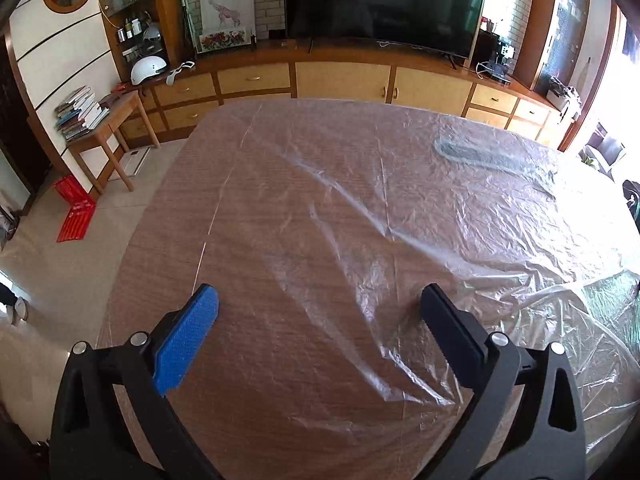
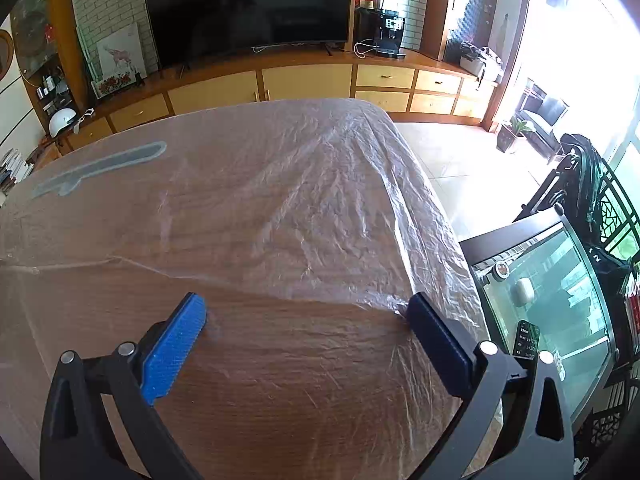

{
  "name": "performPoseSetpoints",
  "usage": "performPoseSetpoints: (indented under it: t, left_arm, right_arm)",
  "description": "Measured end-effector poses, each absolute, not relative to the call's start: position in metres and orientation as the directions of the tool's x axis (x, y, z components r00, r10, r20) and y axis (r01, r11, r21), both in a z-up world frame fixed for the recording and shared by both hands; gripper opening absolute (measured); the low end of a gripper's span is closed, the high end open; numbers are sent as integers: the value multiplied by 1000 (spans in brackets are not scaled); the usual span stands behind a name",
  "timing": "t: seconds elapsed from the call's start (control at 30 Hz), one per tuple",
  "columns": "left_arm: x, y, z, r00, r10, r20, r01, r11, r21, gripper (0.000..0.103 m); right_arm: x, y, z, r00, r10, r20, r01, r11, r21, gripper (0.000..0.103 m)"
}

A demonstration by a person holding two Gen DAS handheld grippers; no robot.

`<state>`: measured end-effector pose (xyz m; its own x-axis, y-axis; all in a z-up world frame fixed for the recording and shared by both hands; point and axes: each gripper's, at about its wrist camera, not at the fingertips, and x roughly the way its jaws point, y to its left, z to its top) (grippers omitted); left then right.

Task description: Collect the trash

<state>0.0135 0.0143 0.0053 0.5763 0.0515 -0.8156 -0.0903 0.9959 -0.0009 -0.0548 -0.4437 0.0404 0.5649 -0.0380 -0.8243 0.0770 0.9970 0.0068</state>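
A clear, crinkled plastic sheet point(image 1: 400, 208) covers the wooden table point(image 1: 168, 248); it also shows in the right wrist view point(image 2: 304, 200) over the table point(image 2: 280, 380). A flat grey-blue shape point(image 1: 480, 156) lies under the sheet near the far side, and shows in the right wrist view point(image 2: 100, 168) at the far left. My left gripper point(image 1: 320, 304) is open and empty just above the sheet. My right gripper point(image 2: 306, 310) is open and empty, with its right fingertip point(image 2: 416, 308) at a raised fold of the sheet near the table's right edge.
A long wooden cabinet point(image 1: 340, 80) with a large TV point(image 1: 384, 0) runs behind the table. A small side table with stacked books point(image 1: 80, 114) stands at the left. A glass fish tank point(image 2: 552, 300) and dark chairs point(image 2: 592, 184) stand close to the table's right edge.
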Motion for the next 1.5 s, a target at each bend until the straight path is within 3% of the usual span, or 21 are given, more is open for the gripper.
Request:
performPoseSetpoints:
  t: [1.5]
  left_arm:
    - [15, 17, 3, 575, 48, -817, -90, 996, -5, 102]
  right_arm:
    - [-55, -443, 41, 565, -39, -824, 77, 997, 6, 99]
